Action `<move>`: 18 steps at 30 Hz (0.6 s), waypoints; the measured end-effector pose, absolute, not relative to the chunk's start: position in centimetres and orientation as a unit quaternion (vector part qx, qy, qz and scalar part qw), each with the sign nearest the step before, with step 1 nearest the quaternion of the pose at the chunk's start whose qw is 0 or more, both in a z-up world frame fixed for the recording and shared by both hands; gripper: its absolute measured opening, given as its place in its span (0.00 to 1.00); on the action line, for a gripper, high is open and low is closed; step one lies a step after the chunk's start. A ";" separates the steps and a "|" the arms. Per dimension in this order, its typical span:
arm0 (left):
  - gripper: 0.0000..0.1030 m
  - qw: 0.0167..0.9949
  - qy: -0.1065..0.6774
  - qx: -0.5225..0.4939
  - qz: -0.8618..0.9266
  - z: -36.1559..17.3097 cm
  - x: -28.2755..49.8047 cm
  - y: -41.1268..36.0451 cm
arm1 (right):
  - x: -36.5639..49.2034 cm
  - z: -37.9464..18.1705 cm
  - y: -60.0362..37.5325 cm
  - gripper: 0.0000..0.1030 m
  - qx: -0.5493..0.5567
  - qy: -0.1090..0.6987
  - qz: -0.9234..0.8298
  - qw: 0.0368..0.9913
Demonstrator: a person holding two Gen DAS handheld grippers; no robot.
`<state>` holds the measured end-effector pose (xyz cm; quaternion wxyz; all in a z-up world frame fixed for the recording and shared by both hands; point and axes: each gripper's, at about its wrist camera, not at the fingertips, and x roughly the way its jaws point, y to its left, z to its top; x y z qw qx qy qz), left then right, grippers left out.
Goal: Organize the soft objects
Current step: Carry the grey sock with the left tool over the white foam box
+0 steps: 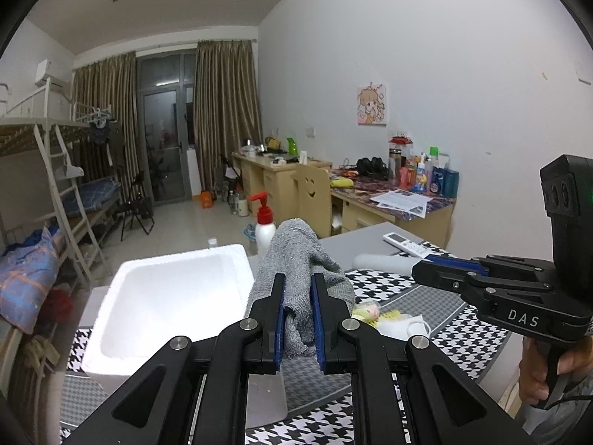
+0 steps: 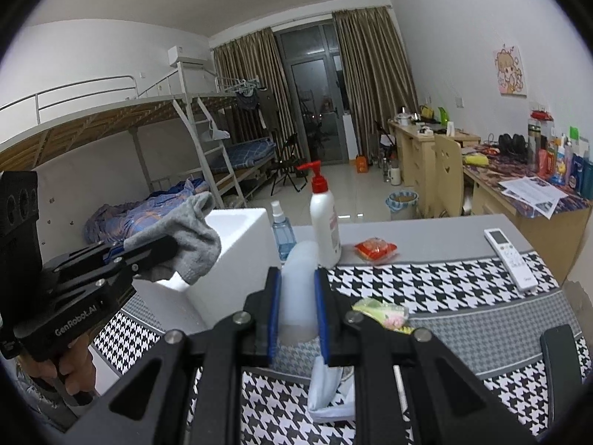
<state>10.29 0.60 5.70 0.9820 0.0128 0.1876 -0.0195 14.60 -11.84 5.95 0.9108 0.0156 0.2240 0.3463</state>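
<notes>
My left gripper (image 1: 298, 319) is shut on a grey sock (image 1: 300, 259) and holds it above the table, just right of the white foam box (image 1: 166, 296). In the right wrist view the left gripper (image 2: 159, 248) and grey sock (image 2: 192, 237) hang over the foam box (image 2: 241, 237). My right gripper (image 2: 298, 315) is shut on a pale light-blue sock (image 2: 298, 289), whose tail hangs below (image 2: 326, 385). In the left wrist view the right gripper (image 1: 430, 270) holds the pale sock (image 1: 381, 261) over the table.
A houndstooth cloth (image 2: 426, 289) covers the table. On it lie a yellow-pink wrapped item (image 2: 385, 313), a red packet (image 2: 376, 248), a remote (image 2: 509, 256), a red-pump lotion bottle (image 2: 324, 218) and a blue spray bottle (image 2: 281, 230). A white mask (image 1: 404, 328) lies near the wrapped item.
</notes>
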 end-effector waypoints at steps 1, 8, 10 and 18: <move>0.13 0.982 0.188 0.012 -0.018 5.7 10.4 0.7 | 14.6 6.0 -11.7 0.20 0.016 0.223 0.348 0.911; 0.13 0.984 0.180 -0.001 -0.007 6.4 10.3 2.2 | 15.2 6.5 -10.9 0.20 0.020 0.215 0.355 0.909; 0.13 0.985 0.175 -0.001 -0.002 6.7 10.3 2.5 | 15.1 6.9 -10.7 0.20 0.022 0.211 0.359 0.909; 0.13 0.986 0.166 -0.001 0.018 7.2 10.6 3.9 | 15.1 7.8 -8.8 0.20 0.018 0.202 0.380 0.902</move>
